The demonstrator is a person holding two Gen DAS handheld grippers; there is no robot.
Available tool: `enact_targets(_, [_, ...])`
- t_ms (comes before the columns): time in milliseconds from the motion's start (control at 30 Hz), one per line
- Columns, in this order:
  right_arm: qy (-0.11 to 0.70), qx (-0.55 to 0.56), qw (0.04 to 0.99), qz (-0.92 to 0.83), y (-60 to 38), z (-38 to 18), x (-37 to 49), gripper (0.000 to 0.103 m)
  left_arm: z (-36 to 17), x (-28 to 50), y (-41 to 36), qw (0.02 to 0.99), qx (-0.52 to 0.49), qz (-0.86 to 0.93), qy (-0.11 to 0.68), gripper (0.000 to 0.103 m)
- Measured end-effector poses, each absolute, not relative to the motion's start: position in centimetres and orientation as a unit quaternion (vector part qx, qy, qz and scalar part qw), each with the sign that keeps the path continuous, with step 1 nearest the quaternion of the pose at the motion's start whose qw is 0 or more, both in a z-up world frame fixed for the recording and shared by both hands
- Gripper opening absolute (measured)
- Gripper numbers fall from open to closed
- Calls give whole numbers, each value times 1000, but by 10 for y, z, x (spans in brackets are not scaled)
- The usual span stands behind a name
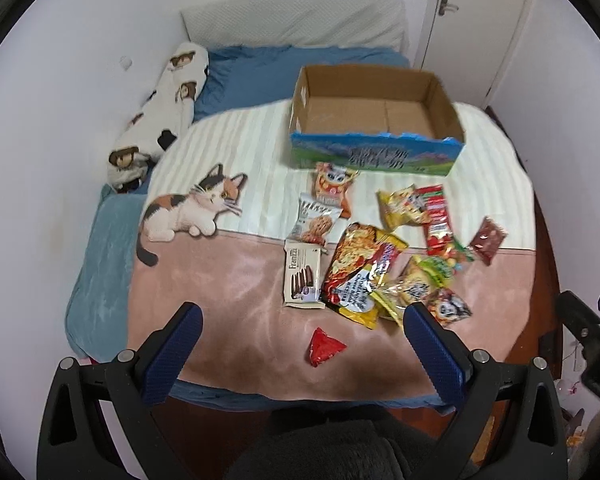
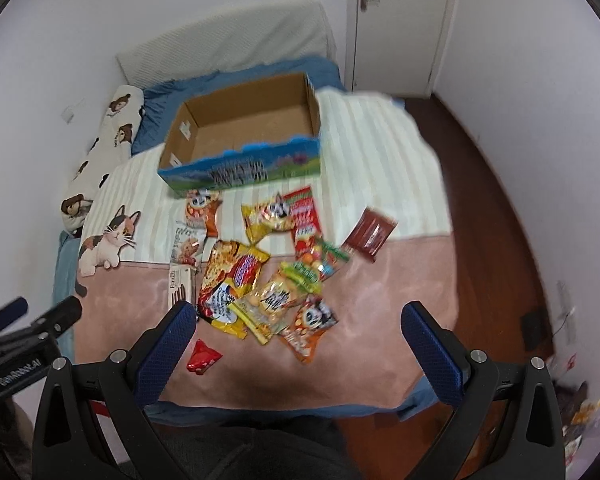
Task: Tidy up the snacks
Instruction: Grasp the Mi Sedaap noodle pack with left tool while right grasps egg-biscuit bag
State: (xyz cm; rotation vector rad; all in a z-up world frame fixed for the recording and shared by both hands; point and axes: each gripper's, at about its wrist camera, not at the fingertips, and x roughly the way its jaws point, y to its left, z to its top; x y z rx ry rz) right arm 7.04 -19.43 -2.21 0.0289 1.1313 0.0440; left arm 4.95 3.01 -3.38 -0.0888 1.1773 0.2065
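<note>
A: We hold the left tongs [image 1: 302, 318] and the right tongs [image 2: 294, 316] above the near edge of the bed [image 1: 100, 264], both released with their blue fingers [image 1: 172, 354] spread wide and nothing between them.

B: And the snacks?

A: We see them scattered on the blanket [image 1: 236, 292], which is pink near us and striped cream farther off, with a cat picture [image 1: 188, 212] at its left. A small red packet [image 1: 324, 346] lies alone nearest us. Beyond it sits the heap: a big noodle bag [image 1: 356, 268], a biscuit pack [image 1: 302, 276] just left of it, a cookie pouch [image 1: 316, 220] and an orange bag [image 1: 332, 186] farther up.

B: What lies to the right?

A: A yellow bag [image 1: 396, 206] touching a red pack [image 1: 436, 216], and a dark brown packet [image 2: 370, 232] a little apart.

B: The box?

A: The cardboard box [image 1: 444, 92] stands open and upright on the striped part, behind the snacks, its inside bare. The orange bag touches its front wall. A long pillow [image 1: 160, 112] lies along the wall at left.
</note>
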Motion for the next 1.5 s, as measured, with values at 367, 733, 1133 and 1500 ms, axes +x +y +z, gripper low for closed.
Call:
enact_targets(367, [641, 140, 754, 6, -190, -186, 150, 103, -167, 113, 47, 765, -20, 114, 634, 103])
enact_targets(733, [718, 278, 635, -58, -177, -349, 187, 83, -245, 157, 39, 738, 16, 72, 670, 103])
enact_targets(1133, [723, 198, 661, -8, -179, -356, 181, 57, -304, 195, 3, 676, -12, -95, 730, 103])
enact_targets(1500, [707, 119, 697, 24, -158, -351, 175, 54, -335, 218, 22, 682, -82, -33, 726, 83])
